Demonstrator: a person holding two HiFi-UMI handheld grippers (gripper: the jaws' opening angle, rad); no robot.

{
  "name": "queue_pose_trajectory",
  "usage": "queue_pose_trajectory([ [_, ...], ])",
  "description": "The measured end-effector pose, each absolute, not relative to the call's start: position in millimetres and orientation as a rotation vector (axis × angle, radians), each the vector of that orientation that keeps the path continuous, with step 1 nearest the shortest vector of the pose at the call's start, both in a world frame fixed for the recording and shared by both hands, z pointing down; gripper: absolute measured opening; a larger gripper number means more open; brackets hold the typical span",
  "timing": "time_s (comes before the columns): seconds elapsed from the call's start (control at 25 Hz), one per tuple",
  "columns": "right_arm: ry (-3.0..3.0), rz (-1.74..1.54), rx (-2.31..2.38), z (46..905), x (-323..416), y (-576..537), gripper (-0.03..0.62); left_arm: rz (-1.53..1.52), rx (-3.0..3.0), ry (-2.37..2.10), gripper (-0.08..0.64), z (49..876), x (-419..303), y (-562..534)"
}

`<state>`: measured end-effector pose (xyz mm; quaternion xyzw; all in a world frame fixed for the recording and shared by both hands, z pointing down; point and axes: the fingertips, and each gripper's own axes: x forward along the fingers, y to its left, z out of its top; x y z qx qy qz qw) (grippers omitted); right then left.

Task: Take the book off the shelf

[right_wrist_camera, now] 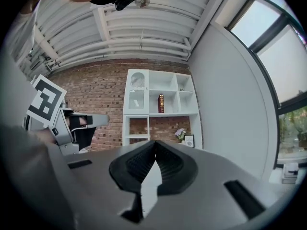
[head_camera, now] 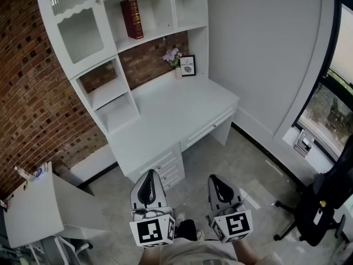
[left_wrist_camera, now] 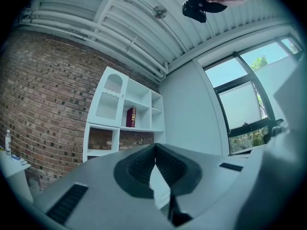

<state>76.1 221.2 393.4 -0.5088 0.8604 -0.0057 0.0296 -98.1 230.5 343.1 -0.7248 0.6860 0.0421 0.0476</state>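
Note:
A dark red book (head_camera: 132,17) stands upright on an upper shelf of the white desk hutch (head_camera: 110,51); the same book (left_wrist_camera: 130,117) shows in the left gripper view, and the book (right_wrist_camera: 161,103) in the right gripper view. My left gripper (head_camera: 147,176) and right gripper (head_camera: 216,180) hang side by side low in the head view, over the floor in front of the desk and far from the book. Both have their jaws touching at the tips with nothing between them. In its own view the left gripper (left_wrist_camera: 154,146) is shut, and so is the right gripper (right_wrist_camera: 155,143).
The white desk (head_camera: 171,120) has drawers at its front. A flower vase (head_camera: 175,59) and a framed picture (head_camera: 188,65) stand at its back. A black office chair (head_camera: 320,203) is at the right, a white side table (head_camera: 33,208) at the left, windows on the right wall.

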Motion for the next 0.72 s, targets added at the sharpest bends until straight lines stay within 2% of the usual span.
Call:
queue_pose_trajectory([
  [0.36, 2.629, 0.050, -1.575, 386, 72, 183, 0.015, 0.179, -2.245, 2.076, 0.012, 355, -100, 182],
  [0.72, 2.682, 0.118, -1.524, 385, 43, 72, 0.015, 0.270, -2.269, 2.059, 0.012, 360, -115, 70],
])
